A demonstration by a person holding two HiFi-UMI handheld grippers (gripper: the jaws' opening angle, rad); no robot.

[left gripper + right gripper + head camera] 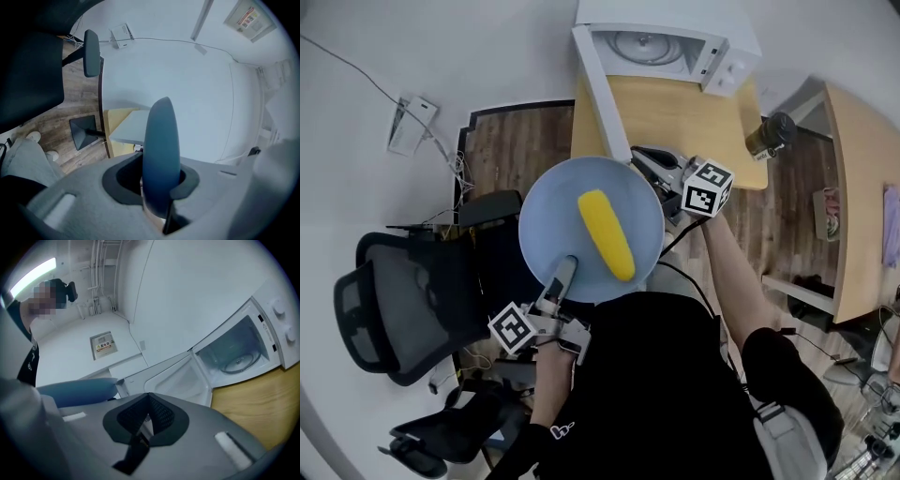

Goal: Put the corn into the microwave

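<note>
A yellow corn cob [607,233] lies on a round blue plate [553,211] that is held up in front of the person. My left gripper [565,274] is shut on the plate's near rim; in the left gripper view the plate [161,150] stands edge-on between the jaws. My right gripper [640,157] is shut on nothing, just beyond the plate's far right rim; its pads [157,414] meet. The white microwave [661,45] stands at the table's far end with its door [598,94] swung open and its glass turntable [236,363] in sight.
The microwave stands on a wooden table [684,117] with a dark jar [772,134] at its right edge. A black office chair [403,300] is at the left. A second wooden table [853,187] is at the right. A power strip [411,122] lies on the floor.
</note>
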